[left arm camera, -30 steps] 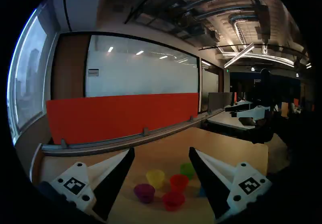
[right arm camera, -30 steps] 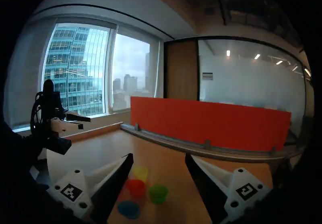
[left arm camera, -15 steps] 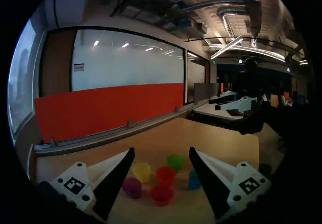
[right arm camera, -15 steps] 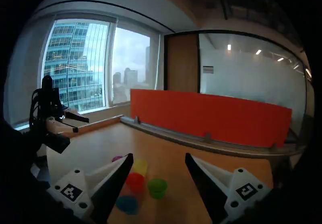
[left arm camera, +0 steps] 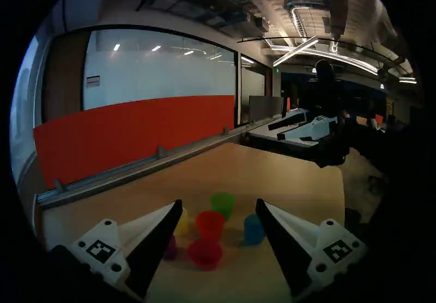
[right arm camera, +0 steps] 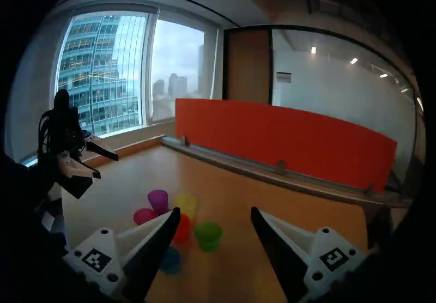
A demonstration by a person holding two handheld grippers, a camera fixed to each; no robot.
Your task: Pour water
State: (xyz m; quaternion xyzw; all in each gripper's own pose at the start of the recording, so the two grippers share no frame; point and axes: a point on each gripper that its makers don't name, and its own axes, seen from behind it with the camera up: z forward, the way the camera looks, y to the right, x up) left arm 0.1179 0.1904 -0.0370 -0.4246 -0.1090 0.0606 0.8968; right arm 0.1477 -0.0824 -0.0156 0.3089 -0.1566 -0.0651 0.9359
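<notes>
Wooden table (right arm camera: 283, 210): six cups (right arm camera: 207, 234); left tongs (left arm camera: 218, 201), right tongs (right arm camera: 215, 209) spread.

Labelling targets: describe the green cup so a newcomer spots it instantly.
Start at the wooden table in front of the orange partition, then the cluster of small cups. The green cup stands at the cluster's edge beside the red cup; it is the only green one.

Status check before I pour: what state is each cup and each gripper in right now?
left gripper: jaws open, holding nothing
right gripper: jaws open, holding nothing
green cup: upright, mouth up
red cup: upright
pink cup: upright
purple cup: upright
yellow cup: upright
blue cup: upright
Fill levels: cannot tell
</notes>
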